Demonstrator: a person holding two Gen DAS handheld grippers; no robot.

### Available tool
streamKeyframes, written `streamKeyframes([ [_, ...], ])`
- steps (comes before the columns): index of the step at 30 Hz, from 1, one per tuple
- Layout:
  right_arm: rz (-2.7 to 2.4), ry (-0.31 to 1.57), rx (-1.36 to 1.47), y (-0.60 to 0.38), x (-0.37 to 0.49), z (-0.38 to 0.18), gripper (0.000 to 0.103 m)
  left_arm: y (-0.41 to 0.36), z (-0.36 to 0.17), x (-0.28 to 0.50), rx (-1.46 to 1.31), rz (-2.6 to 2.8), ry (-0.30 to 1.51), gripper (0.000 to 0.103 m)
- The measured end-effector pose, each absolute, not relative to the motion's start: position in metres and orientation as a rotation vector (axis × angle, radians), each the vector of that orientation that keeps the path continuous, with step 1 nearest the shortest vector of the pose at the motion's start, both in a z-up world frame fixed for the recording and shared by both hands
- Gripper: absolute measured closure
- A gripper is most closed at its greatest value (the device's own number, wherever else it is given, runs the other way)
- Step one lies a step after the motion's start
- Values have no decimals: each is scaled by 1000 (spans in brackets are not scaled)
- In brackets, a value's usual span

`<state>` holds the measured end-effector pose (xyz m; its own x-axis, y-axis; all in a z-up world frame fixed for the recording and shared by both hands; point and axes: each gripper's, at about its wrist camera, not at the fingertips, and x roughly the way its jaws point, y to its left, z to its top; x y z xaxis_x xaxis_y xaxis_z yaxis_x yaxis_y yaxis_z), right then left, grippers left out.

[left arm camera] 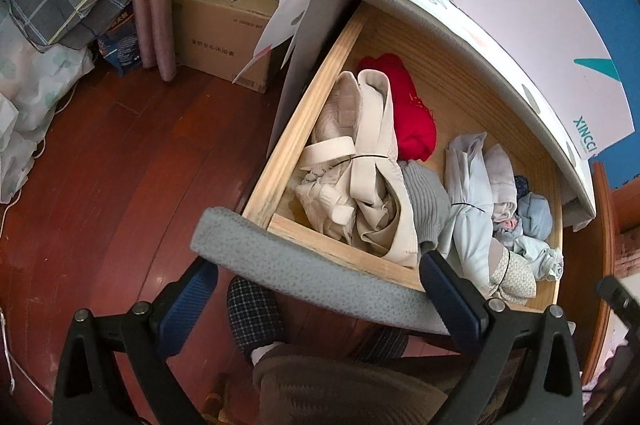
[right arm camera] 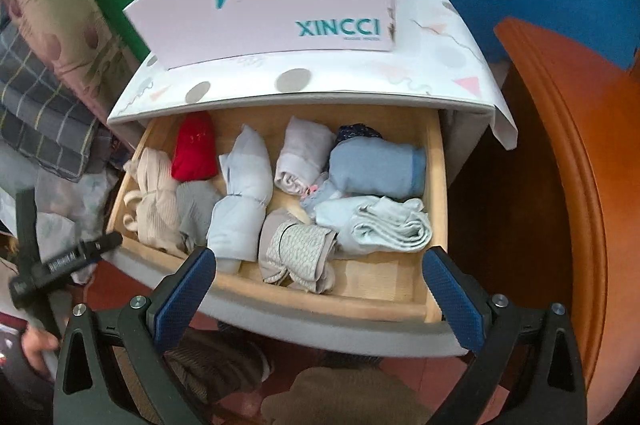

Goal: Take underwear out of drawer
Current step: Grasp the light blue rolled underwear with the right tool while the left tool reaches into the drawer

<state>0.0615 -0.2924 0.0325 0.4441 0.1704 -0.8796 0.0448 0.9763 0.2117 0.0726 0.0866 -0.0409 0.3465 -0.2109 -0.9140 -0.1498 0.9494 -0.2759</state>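
Over the open drawer [right arm camera: 434, 161] full of rolled underwear [right arm camera: 240, 193], the right gripper [right arm camera: 320, 277] and left gripper [left arm camera: 316, 281] both hang wide open, holding nothing.

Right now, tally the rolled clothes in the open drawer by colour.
Red: 1
Beige: 1
Grey: 1
Pale blue: 2
Pale lilac: 1
Mid blue: 1
Dark navy patterned: 1
Taupe with grey mesh: 1
Total: 9, as far as the bundles can be told apart.
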Motion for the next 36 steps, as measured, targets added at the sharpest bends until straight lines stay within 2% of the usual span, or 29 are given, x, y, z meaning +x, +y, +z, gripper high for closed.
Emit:
streamKeyframes([
  [8, 82, 1225, 189, -314, 93, 25, 1, 82, -37, 61, -295, -22, 1218, 0],
  [12, 152, 1298, 100, -311, 110, 14, 18, 80, -34, 64, -270, -12, 1218, 0],
  [16, 199, 1328, -94, -302, 114, 1, 22, 78, -31, 66, -278, -6, 1217, 0],
  [23, 314, 1359, -388, -286, 114, -29, 35, 77, -31, 67, -254, 17, 1232, 0],
  [32, 420, 1367, -608, -267, 119, -57, 35, 58, -8, 69, -28, 50, 1184, 1],
  [36, 432, 1384, -659, -259, 126, -73, 36, 57, 0, 74, -24, 12, 1201, 1],
])
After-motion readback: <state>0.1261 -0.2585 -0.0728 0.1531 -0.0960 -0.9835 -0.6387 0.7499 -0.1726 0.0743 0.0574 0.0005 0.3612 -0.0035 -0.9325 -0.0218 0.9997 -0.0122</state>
